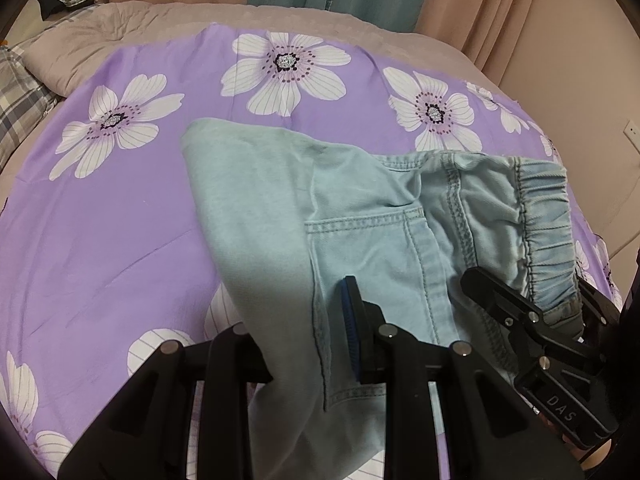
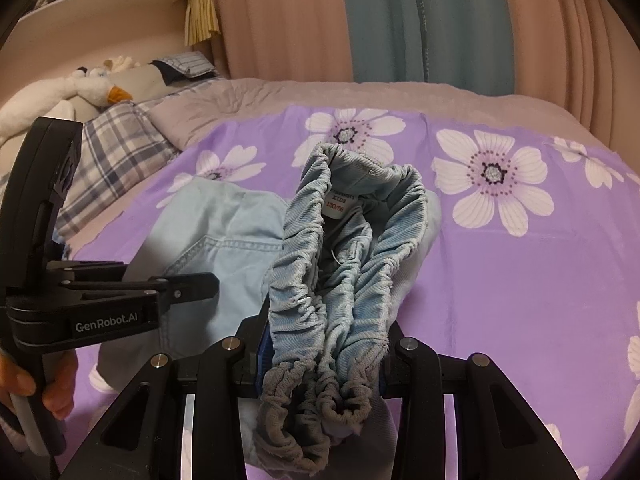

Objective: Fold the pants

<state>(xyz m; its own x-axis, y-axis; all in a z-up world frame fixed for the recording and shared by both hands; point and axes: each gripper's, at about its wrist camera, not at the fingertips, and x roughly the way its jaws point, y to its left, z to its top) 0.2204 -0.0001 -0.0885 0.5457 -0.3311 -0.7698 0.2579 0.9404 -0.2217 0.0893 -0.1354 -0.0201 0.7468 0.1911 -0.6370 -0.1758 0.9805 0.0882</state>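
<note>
I have the right hand-held gripper (image 2: 320,364) clamped on the bunched elastic waistband (image 2: 320,280) and the left hand-held gripper (image 1: 304,344) pinching the pants (image 1: 280,208) over the bed (image 1: 120,220); uneven lowering could skew the fold.

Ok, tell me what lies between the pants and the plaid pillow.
In the right wrist view, only purple floral sheet and a strip of beige quilt separate the pants from the plaid pillow.
</note>
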